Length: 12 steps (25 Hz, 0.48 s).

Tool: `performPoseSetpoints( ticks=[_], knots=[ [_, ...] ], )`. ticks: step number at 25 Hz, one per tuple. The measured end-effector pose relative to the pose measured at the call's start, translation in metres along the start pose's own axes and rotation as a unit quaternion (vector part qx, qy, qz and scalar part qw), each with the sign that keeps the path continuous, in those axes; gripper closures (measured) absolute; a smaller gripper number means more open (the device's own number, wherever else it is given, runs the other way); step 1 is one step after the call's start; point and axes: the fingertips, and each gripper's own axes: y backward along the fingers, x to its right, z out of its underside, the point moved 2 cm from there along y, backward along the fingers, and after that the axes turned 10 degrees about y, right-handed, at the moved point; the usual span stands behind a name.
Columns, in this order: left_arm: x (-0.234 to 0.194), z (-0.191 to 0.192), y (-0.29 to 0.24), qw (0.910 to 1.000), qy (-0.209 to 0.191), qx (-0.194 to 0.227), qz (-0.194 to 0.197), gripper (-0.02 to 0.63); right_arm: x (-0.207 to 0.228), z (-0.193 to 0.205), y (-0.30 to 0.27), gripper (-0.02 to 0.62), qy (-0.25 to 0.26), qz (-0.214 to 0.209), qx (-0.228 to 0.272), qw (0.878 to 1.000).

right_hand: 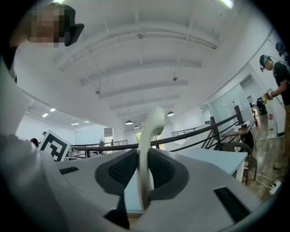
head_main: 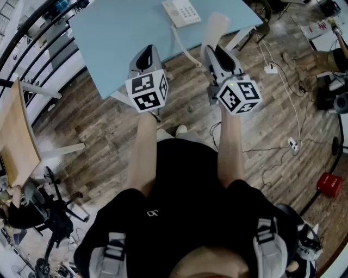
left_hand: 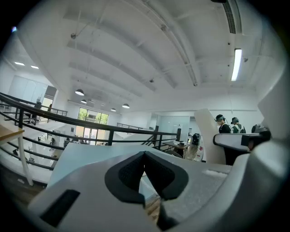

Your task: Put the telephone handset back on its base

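A pale blue desk (head_main: 119, 38) fills the upper left and centre of the head view. Below it, the left hand-held gripper (head_main: 145, 57) is held at centre left with its jaws shut together and nothing between them. The right hand-held gripper (head_main: 222, 54) is held at centre right, its pads pressed on the white handset (head_main: 213, 30).

The telephone base (head_main: 182, 12) is seen at the top centre of the desk, with the keypad on its right part. It lies up and to the left of the right hand-held gripper and well apart from it. Neither gripper is clearly the nearer. The handset's long axis is carried roughly in line with the jaws, pointing up the frame, so a swing up and leftward is judged to be needed. A pale cord (head_main: 182, 48) is seen running down from the base toward the handset.

No brand or label can be read on the phone, and the key markings are too small to read.
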Motion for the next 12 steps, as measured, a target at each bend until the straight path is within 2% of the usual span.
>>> performPoseSetpoints(
  ticks=[12],
  knots=[
    [0.026,-0.006,-0.02,0.9998,-0.013,0.012,-0.002,0.606,0.032,-0.001,-0.003,0.52,0.007,-0.018,-0.008,1.0]
  ],
)
